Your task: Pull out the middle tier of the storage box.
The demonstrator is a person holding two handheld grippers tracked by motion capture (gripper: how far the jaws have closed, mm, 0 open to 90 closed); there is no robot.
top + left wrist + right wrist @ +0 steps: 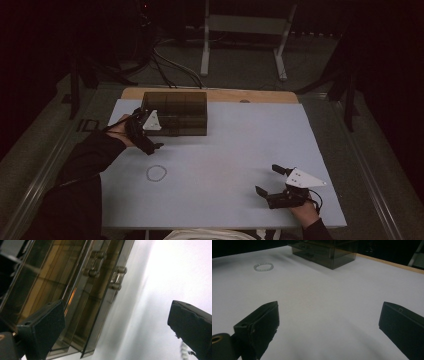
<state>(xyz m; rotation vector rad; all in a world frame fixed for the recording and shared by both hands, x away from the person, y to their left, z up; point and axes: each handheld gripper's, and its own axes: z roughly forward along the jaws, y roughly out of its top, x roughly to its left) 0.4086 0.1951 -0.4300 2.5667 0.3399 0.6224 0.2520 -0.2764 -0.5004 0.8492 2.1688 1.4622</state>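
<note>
Jaws spread wide and empty, the left gripper (145, 134) hangs just beside the smoky drawer box (175, 112) at the table's far left, its drawer handles (96, 263) lying straight ahead of the jaws, while the right gripper (270, 181), also open, sits well apart.

No text, label, brand, number or sign can be read in these pictures. The dark transparent box (174, 113) carries no readable print on its walls or drawers, and the bench (240, 150) surface is plain, without any marking.
</note>
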